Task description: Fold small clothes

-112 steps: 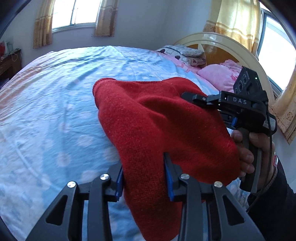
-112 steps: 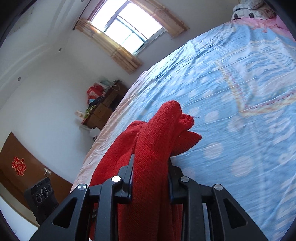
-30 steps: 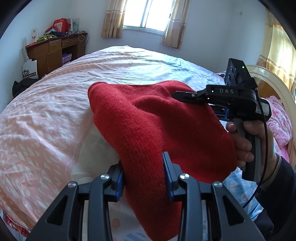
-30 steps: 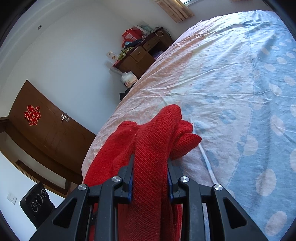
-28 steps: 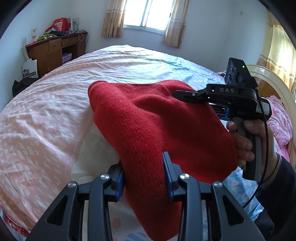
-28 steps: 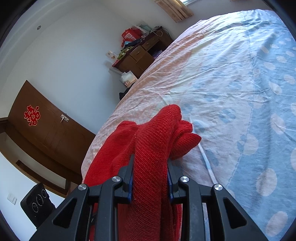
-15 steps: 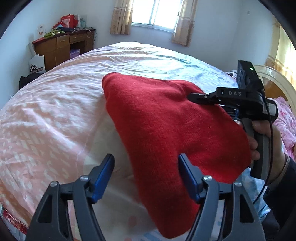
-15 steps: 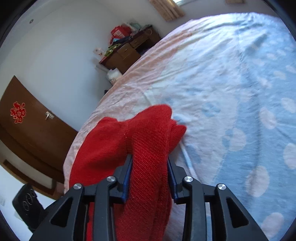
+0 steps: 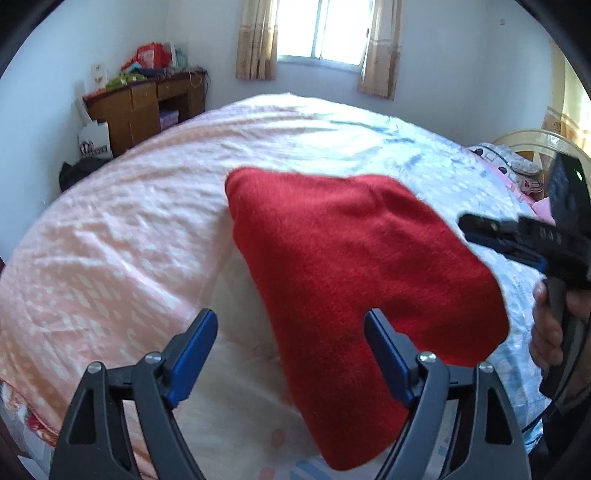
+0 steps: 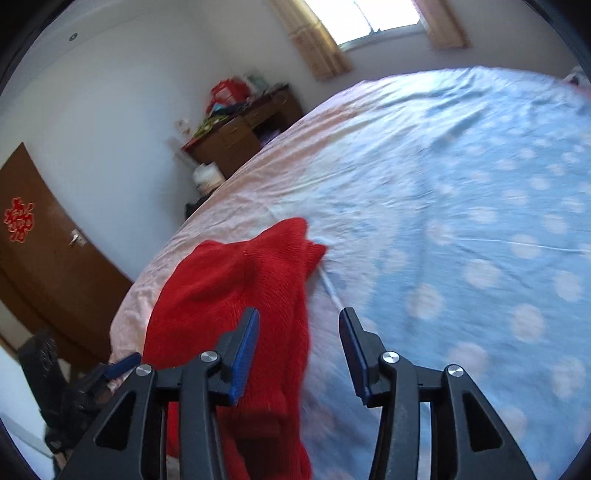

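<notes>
My left wrist view looks down over the left tool, close above the bed, facing the window. My right wrist view sits equally close over the right tool, angled across the bed. Both share the sweater, desk, window.

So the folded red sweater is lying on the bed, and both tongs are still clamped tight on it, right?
Not quite. The red sweater does lie on the bed, but both wrist views show the left tongs and right tongs open, their jaws having just spread off the cloth.
</notes>
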Demonstrator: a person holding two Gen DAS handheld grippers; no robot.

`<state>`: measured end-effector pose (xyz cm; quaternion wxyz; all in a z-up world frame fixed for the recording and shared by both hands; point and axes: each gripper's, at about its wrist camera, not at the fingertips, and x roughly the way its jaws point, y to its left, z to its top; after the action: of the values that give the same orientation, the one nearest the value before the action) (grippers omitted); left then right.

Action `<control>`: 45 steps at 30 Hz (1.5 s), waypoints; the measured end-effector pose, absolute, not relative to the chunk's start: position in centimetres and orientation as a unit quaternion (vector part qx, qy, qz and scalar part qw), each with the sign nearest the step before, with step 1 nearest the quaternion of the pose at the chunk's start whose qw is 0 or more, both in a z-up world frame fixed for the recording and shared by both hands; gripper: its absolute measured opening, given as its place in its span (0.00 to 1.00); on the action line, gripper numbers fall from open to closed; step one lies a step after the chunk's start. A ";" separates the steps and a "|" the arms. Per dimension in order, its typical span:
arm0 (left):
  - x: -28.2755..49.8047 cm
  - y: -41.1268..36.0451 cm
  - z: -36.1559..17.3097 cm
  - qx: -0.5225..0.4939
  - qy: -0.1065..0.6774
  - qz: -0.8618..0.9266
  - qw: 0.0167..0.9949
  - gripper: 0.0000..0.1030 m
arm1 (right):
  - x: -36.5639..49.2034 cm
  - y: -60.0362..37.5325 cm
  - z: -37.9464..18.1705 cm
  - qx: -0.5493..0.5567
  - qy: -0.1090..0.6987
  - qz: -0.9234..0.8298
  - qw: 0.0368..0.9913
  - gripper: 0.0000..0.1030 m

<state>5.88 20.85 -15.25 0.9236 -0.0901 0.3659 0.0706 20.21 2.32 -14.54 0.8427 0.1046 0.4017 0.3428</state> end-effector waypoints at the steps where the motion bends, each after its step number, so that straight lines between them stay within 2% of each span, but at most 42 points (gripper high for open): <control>1: 5.5 20.7 -14.7 -0.090 0.358 0.071 0.927 0.89 | 19.5 1.9 -14.1 0.100 0.395 0.336 0.849 0.47; 6: 4.8 20.2 -13.4 -0.078 0.340 0.073 0.934 0.91 | 15.1 -0.4 -12.4 0.100 0.355 0.309 0.877 0.60; 16: 3.7 18.7 -11.4 -0.058 0.312 0.068 0.946 0.94 | 11.4 -1.2 -10.1 0.078 0.308 0.304 0.898 0.64; 45: 3.2 17.6 -10.9 -0.053 0.302 0.067 0.949 0.94 | 9.4 -1.0 -9.0 0.067 0.286 0.301 0.907 0.65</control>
<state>3.24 17.57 -10.90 0.9493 -0.0534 0.3024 0.0671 9.40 -0.98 -8.99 0.9071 0.0671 0.2864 0.3010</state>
